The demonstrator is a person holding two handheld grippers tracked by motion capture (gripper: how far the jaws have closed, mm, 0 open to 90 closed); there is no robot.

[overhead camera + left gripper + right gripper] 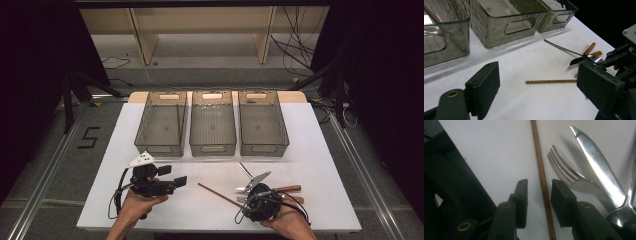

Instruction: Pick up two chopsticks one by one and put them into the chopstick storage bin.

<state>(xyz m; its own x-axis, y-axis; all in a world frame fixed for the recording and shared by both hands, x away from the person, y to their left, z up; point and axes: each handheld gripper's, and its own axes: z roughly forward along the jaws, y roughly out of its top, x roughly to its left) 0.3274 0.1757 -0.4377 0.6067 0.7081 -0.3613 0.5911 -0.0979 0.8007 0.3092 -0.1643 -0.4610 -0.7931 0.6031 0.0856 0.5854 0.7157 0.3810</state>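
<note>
On the white worktop (150, 200), a thin, speckled brown chopstick (541, 170) lies between the right gripper (539, 187) fingers, which straddle it released, pads clear. A fork (564, 172) and a serrated knife (596, 160) lie just beside it. The left gripper (536, 82) hovers near, fingers spread, empty. Three smoky bins (212, 122) line the far edge; dark curtains surround.

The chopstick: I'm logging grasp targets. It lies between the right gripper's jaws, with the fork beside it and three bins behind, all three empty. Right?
Not quite: the left bin is not empty; the high view shows a stick in it. The rest holds: the chopstick lies between the right gripper's jaws, fork beside it.
</note>
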